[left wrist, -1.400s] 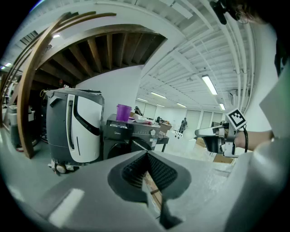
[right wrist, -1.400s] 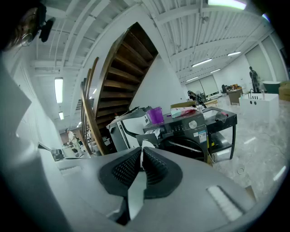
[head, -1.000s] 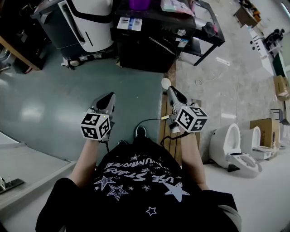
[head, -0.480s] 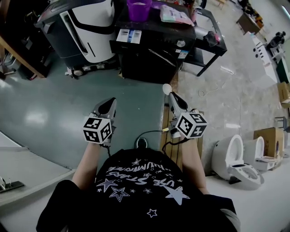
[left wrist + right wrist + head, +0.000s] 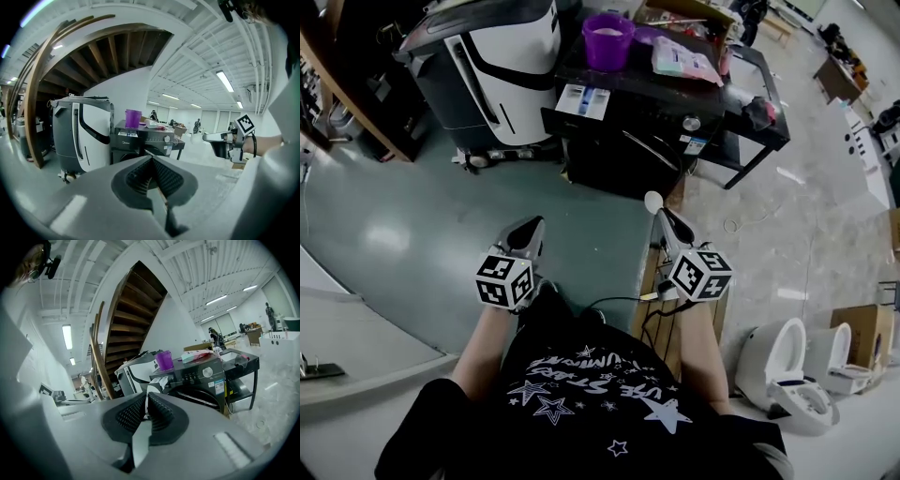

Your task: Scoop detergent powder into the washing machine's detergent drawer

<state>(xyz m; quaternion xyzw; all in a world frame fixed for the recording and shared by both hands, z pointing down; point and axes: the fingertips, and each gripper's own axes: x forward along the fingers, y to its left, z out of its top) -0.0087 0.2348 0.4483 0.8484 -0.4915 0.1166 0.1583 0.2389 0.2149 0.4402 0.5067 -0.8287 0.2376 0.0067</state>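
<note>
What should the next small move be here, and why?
Probably carry the right claw forward toward the purple cup on the washing machine: it grips a white scoop, yet it hangs well short of the machine.

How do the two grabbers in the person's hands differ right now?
The right gripper is clamped on a white scoop; the left gripper is shut on nothing. The left gripper hangs over green floor, the right gripper over a wooden strip. Both point toward the black washing machine.
</note>
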